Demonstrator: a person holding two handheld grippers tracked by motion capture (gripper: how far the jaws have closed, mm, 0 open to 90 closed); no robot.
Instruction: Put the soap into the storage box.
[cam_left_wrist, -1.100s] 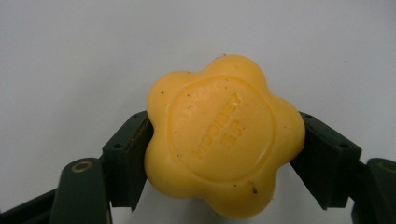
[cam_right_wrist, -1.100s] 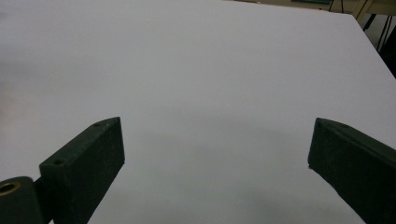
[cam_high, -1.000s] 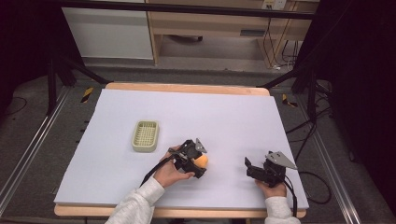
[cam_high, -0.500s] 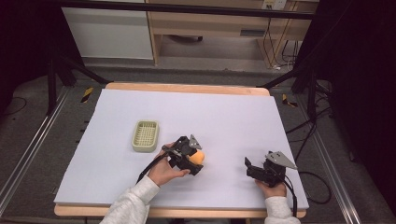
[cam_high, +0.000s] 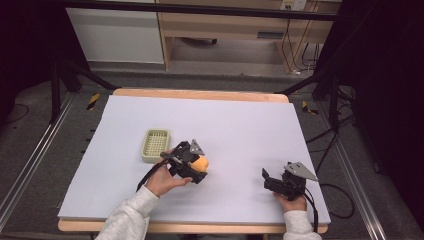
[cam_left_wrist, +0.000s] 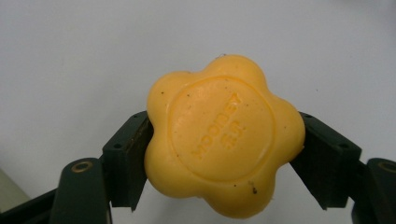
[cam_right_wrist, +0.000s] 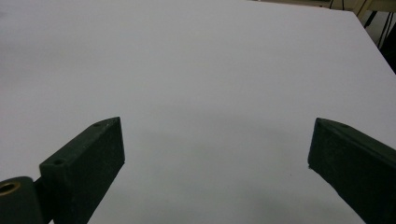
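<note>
— Soap (cam_left_wrist: 224, 137), then: what is it like up close?

— Yellow-orange, shaped like a flower with rounded lobes, waxy and smooth, flecked with a few dark specks. A raised round disc on its face carries stamped lettering. The left gripper (cam_left_wrist: 224, 154) has its two black jaws pinching it from either side, each pad pressed against a lobe.

— And where is it on the table?

— From the high view, the soap (cam_high: 201, 163) sits in the left gripper (cam_high: 195, 167) just above the pale, matte table sheet (cam_high: 240, 125), near the front and a little left of middle. The left hand (cam_high: 162, 181) wraps the gripper's body from behind, with a grey knit sleeve (cam_high: 127, 220) coming in at the bottom edge.

— The other side?

— The right gripper (cam_high: 272, 181) rests low near the front right, well apart from the soap, its flat matte-black jaws spread wide with bare sheet between them. The right hand (cam_high: 290, 202) holds it from below.

— Anything farther off?

— A pale green rectangular basket (cam_high: 155, 145) with a slotted floor, just beyond and to the left of the left gripper. Past the sheet runs the table's wooden edge (cam_high: 200, 94).
</note>
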